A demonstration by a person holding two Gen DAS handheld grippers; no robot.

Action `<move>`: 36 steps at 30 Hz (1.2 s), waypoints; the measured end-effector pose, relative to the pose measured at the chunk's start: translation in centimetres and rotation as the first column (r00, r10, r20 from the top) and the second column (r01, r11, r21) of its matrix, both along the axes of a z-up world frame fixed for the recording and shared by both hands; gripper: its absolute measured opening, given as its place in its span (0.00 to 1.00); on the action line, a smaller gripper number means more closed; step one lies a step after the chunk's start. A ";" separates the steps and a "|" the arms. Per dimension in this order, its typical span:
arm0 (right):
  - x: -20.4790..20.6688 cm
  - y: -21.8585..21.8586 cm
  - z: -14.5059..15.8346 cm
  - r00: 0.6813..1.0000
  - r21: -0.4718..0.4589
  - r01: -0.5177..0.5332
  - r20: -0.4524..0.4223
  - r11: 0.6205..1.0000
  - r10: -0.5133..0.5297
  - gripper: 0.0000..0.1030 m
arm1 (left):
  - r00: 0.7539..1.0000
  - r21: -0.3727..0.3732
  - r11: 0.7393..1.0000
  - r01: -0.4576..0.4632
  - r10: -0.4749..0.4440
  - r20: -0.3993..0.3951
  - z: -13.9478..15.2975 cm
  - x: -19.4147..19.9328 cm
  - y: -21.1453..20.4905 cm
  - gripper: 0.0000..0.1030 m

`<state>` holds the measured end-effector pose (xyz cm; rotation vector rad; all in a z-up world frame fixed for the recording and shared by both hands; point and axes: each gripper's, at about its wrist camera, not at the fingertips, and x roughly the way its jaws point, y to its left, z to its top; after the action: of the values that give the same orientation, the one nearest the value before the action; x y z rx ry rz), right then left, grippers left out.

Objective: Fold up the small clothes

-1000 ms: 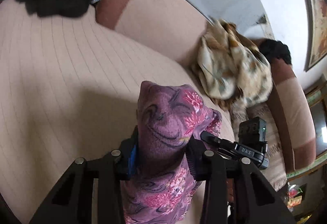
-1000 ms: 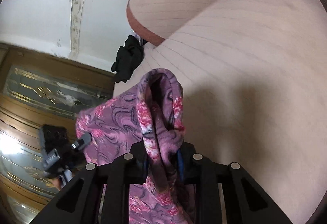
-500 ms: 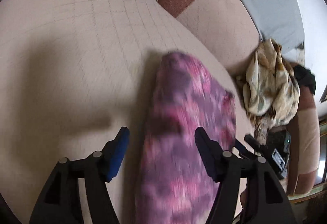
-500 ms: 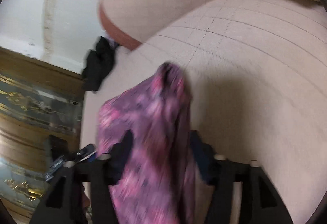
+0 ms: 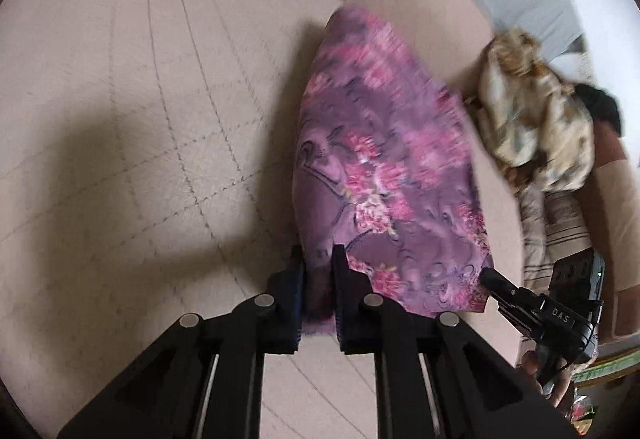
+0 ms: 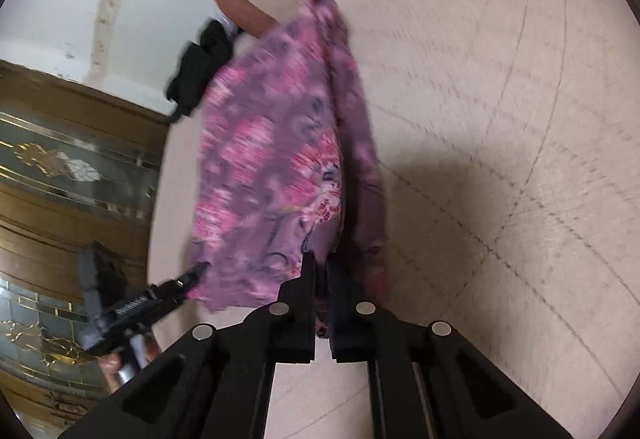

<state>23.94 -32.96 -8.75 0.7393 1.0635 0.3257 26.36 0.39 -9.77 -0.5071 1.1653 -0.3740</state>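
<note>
Purple floral garment (image 5: 384, 167), spread, near-edge pinched

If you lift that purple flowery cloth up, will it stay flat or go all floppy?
Probably floppy: the purple flowery cloth bunches into soft folds where the left tool and right tool pinch it. It looks thin, so likely light. It should sag between them.

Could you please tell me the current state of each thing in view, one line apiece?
Left tongs: just closed, shut on the near edge of the purple floral garment.
Right tongs: just closed, shut on the same garment's edge.
Purple floral garment: spread out on the beige cushion, blurred.
Black clothes: heaped, untouched.
Tan patterned cloth: crumpled against the backrest.
</note>
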 end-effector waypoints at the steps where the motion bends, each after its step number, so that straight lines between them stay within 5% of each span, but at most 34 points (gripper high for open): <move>1: -0.6 -0.2 1.2 1.000 -0.016 0.007 0.027 1.000 -0.006 0.05 | 1.000 0.011 1.000 -0.015 0.015 0.015 0.2 -0.7 0.3 0.09; 3: -1.0 -0.8 1.7 1.000 -0.038 0.013 0.024 0.999 -0.012 0.05 | 1.000 0.026 0.999 -0.023 0.023 -0.012 -0.8 -1.0 0.5 0.09; 8: -0.1 -0.8 -3.2 0.998 -0.024 -0.014 -0.068 1.000 0.012 0.09 | 0.998 0.056 0.997 -0.044 0.046 -0.044 -1.5 -0.1 0.6 0.16; 10: -0.5 -1.7 -3.2 0.999 -0.011 -0.005 -0.055 1.000 0.005 0.15 | 0.996 0.082 0.994 -0.075 0.078 -0.040 -1.0 -0.1 1.0 0.42; 12: -0.3 -2.2 -2.7 0.998 -0.016 -0.004 -0.067 1.000 0.003 0.52 | 0.996 0.054 0.996 -0.067 0.070 -0.057 -1.0 0.0 1.1 0.64; 13: -0.4 -2.5 -2.4 0.998 -0.018 -0.008 -0.064 1.000 0.007 0.80 | 0.996 0.031 0.998 -0.060 0.062 -0.065 -1.1 0.2 1.1 0.65; 14: -0.7 -2.9 -2.0 0.999 -0.020 -0.013 -0.052 1.000 0.012 0.85 | 0.995 -0.001 0.999 -0.039 0.039 -0.088 -1.5 0.3 0.8 0.65; 17: -0.3 -2.9 -2.8 0.997 -0.010 -0.024 -0.068 1.000 0.023 0.82 | 0.996 0.027 1.000 0.002 0.001 -0.090 -2.0 0.8 -0.8 0.63; 20: 0.1 -2.2 -3.1 0.998 -0.009 -0.035 -0.060 0.999 0.035 0.76 | 0.998 0.056 0.998 0.026 -0.022 -0.065 -1.9 0.7 -1.8 0.47; 27: 0.0 0.2 -3.3 0.997 -0.047 -0.057 -0.057 0.997 0.055 0.66 | 0.999 0.053 0.999 -0.007 0.009 -0.042 -2.4 0.9 -2.1 0.42; 28: 0.2 0.7 -3.3 0.997 -0.079 -0.064 -0.049 0.995 0.060 0.53 | 0.999 0.066 0.998 -0.007 0.009 -0.033 -2.3 0.9 -2.3 0.32; 29: 0.3 1.3 -3.2 0.998 -0.130 -0.062 -0.039 0.990 0.057 0.23 | 1.000 0.085 0.996 0.001 0.001 -0.020 -2.3 1.0 -2.5 0.25; 31: 0.5 1.8 -3.0 0.998 -0.214 -0.051 -0.047 0.975 0.042 0.10 | 1.000 0.083 0.996 0.029 -0.029 -0.001 -1.8 0.9 -2.8 0.11; 36: -1.6 -0.2 1.9 0.999 -0.169 -0.007 0.041 0.986 0.014 0.06 | 0.996 -0.003 0.999 0.051 -0.051 0.080 2.9 -1.7 -0.9 0.10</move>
<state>22.32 -33.14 -6.87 0.5727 1.0413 0.2558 24.70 -0.55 -6.83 -0.4633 1.1020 -0.4371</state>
